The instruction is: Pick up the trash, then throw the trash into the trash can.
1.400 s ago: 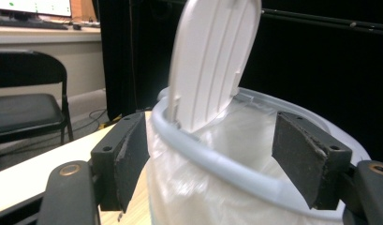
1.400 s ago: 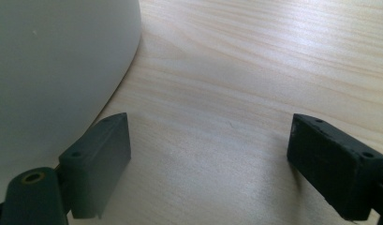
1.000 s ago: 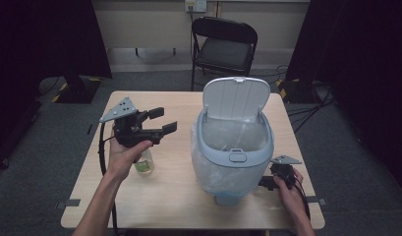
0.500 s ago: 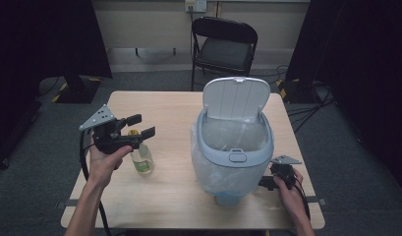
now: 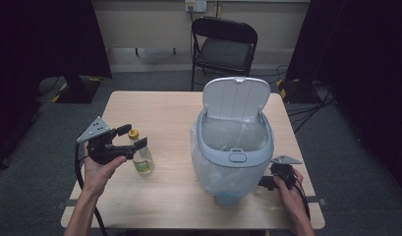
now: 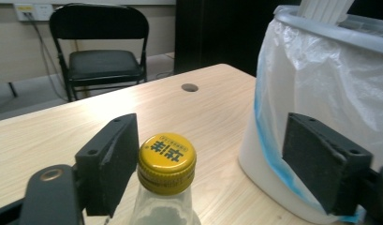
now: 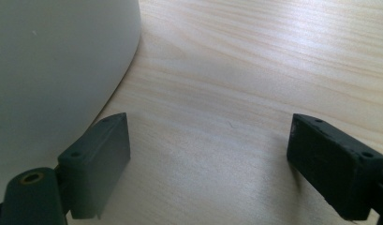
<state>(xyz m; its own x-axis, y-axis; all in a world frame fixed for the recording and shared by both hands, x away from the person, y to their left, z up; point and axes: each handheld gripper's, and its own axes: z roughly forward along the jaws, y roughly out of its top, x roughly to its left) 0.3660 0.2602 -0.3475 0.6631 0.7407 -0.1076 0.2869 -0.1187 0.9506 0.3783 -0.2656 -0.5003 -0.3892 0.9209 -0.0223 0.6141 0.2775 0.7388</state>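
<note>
Tipping is being risked for the bottle (image 5: 141, 156), which is standing upright on the table (image 5: 164, 113) just left of the lidded bin (image 5: 233, 147). In the left gripper view one pad (image 6: 112, 159) is sitting almost against the yellow cap (image 6: 166, 161), while the other pad is being held well off toward the bin's liner bag (image 6: 320, 84). If the jaws are being closed from this lopsided stance, the near pad is likely to be pushing the neck sideways before the far one arrives, and the bottle could be knocked over or shoved against the bin.

The left gripper (image 5: 130, 138) is being held wide apart; its jaws have just been opening further, with the cap between them but ungripped. The right gripper (image 7: 208, 164) is being rested spread and empty on the table beside the bin's base.
</note>
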